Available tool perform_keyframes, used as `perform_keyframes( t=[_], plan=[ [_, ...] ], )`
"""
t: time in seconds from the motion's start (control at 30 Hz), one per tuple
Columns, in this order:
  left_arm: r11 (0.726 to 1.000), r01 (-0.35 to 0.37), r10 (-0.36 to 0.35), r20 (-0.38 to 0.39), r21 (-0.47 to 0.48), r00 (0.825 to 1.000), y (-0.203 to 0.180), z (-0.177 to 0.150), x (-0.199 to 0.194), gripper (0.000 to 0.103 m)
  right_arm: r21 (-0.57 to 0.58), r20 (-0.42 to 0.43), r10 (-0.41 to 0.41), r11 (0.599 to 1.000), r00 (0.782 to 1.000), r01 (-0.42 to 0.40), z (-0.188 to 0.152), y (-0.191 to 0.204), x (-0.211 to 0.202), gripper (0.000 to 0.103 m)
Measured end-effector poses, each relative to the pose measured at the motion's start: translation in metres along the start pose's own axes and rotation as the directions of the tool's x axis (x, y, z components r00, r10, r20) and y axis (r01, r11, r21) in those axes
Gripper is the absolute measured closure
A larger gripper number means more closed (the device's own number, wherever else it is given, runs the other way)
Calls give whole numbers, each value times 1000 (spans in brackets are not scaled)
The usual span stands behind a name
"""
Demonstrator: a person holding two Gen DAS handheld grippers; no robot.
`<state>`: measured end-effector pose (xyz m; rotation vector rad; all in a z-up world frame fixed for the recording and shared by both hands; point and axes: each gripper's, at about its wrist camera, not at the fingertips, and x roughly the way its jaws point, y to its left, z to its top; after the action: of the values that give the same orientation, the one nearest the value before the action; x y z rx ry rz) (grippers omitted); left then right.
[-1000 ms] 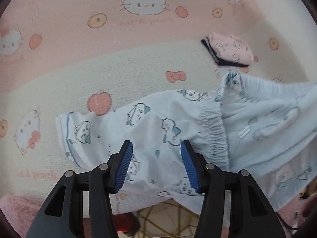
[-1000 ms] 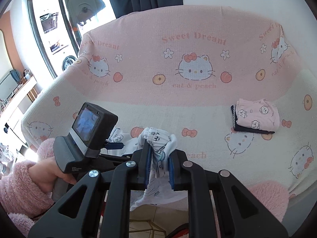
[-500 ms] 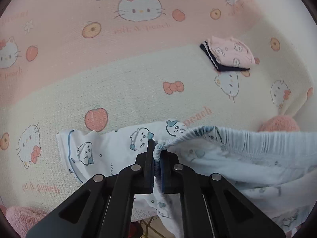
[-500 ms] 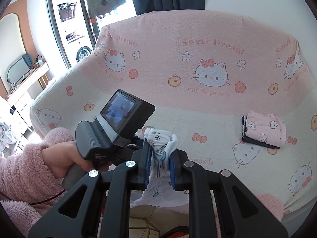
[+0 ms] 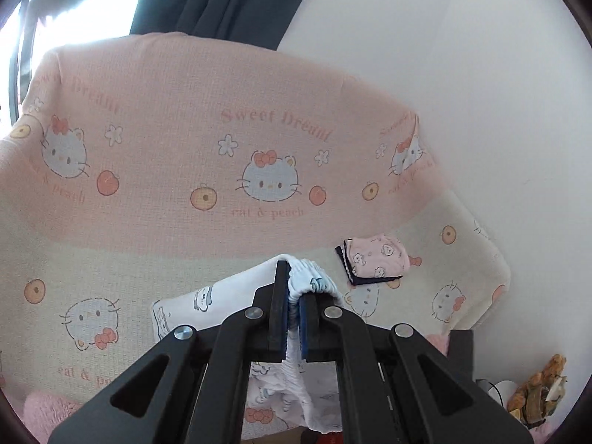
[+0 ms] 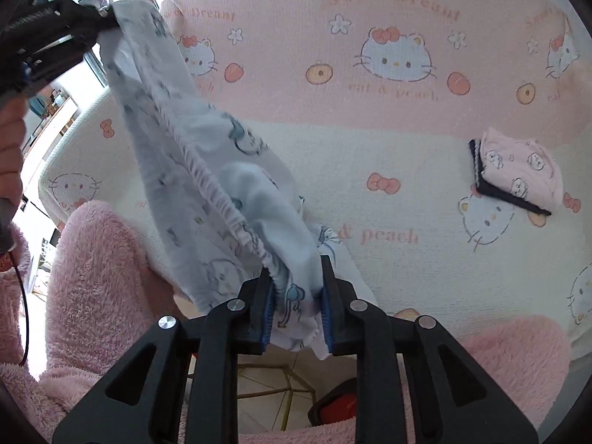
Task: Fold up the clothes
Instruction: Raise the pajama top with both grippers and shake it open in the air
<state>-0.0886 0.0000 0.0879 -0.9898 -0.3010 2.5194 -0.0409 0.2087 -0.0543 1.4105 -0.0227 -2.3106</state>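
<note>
Sofa edge: the pink and cream cat-print sofa cover point(image 5: 155, 192) ends at a front edge low in both views; below it a tiled floor point(image 6: 266, 388) and a red object point(image 6: 338, 401) show between the right gripper's arms; a white wall point(image 5: 481, 92) stands just beside the sofa's right end
Open room: the cream seat is bare between the held garment and the folded pile; the backrest rises behind it, with a dark curtain point(image 5: 222, 0) above
Left gripper point(image 5: 294, 298): jaws clenched on the gathered elastic waistband of the pale blue cartoon-print pyjama trousers point(image 6: 207, 185); in the right wrist view it sits high at the upper left, with the cloth stretched down from it
Right gripper point(image 6: 296, 288): points steeply down toward the seat's front edge; its jaws are opening, the blue pads parted with a bunched fold of the same trousers between them; cloth lies against both pads, though whether they press on it I cannot tell
Person: a fluffy pink sleeve point(image 6: 100, 277) fills the lower left of the right wrist view; a hand point(image 6: 11, 155) shows at the left edge
Trousers: hung in the air between the two grippers, the lower part draping onto the seat near its front edge
Folded pile: a folded pink cartoon-print garment point(image 6: 518, 170) lies on a folded dark navy garment point(image 6: 510, 199), on the seat toward the right, well apart from the trousers
</note>
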Motion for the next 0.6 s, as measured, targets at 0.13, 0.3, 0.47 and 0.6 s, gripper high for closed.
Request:
perform_keyframes(
  t=[0.13, 0.3, 0.47, 0.6],
  plan=[
    [999, -5, 5, 2, 33, 1000, -14, -9, -4, 99, -41, -72, 6, 999, 997, -9, -6, 13, 27, 73],
    [997, -67, 67, 2, 32, 998, -13, -18, -6, 99, -91, -131, 109, 988, 985, -121, -22, 37, 49, 74],
    [994, -113, 113, 2, -3, 994, 8, -21, -19, 99, -181, 4, -268, 947, 963, 264, -13, 13, 30, 77],
    [989, -145, 145, 7, -7, 989, 17, -5, -21, 99, -52, 120, -286, 954, 951, 294, 33, -32, -23, 77]
  ],
)
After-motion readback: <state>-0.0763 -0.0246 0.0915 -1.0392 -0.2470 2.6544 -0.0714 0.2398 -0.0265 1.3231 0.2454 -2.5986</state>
